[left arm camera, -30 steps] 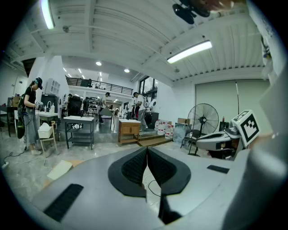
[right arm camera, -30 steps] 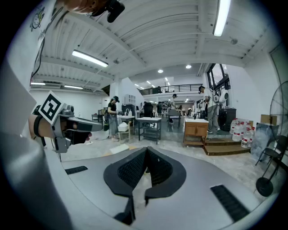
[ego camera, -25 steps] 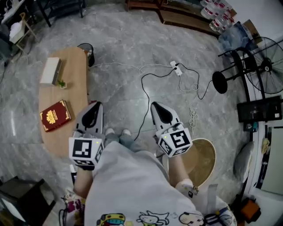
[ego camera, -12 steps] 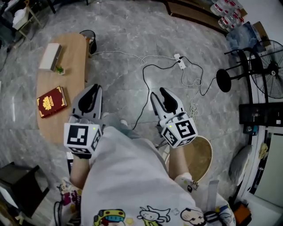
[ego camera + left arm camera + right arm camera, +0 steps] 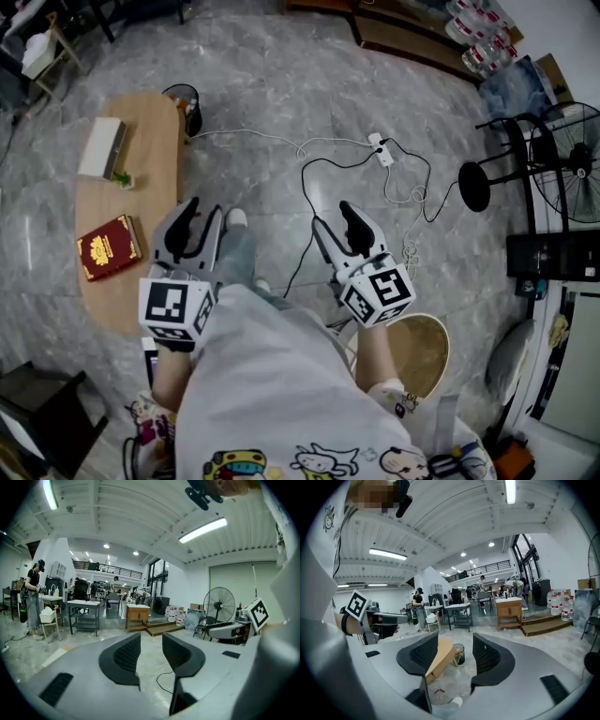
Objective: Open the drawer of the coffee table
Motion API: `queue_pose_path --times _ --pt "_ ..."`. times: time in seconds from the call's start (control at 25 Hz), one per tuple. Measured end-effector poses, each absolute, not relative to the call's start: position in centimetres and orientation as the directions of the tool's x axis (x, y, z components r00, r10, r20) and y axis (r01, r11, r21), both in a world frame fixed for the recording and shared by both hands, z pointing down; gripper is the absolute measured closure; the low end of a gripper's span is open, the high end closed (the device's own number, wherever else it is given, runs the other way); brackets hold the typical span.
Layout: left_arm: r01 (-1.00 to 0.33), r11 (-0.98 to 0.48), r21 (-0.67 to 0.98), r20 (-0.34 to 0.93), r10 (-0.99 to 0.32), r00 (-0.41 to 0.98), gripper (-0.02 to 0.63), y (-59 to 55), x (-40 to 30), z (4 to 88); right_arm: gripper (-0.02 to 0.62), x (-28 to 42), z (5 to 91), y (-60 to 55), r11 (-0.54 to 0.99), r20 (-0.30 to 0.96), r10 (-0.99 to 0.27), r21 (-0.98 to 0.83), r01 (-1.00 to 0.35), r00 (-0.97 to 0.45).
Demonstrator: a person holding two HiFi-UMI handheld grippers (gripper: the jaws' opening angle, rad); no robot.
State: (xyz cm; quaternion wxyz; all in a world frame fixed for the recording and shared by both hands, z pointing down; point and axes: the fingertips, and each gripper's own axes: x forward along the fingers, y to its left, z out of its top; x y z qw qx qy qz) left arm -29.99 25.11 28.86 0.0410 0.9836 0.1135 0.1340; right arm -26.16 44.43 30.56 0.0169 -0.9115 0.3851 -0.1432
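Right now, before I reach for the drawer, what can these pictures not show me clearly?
Drawer: the head view sees only the coffee table top; no drawer front shows.
Right gripper view: the coffee table is small, partly behind a jaw; no handle can be told.
Red book: cover print too small.
Coffee table's near edge: partly behind the left gripper.
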Motion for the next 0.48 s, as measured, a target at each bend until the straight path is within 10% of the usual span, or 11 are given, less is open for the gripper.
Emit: queue_pose_path --times 0.48 --pt "0.193 -0.972 0.132 0.239 0.22 0.946 0.442 17.1 -15.7 28.3 0.379 -12.3 30.7 36.8 -0.681 0.317 -0.718 -0.142 -0.718 0.619"
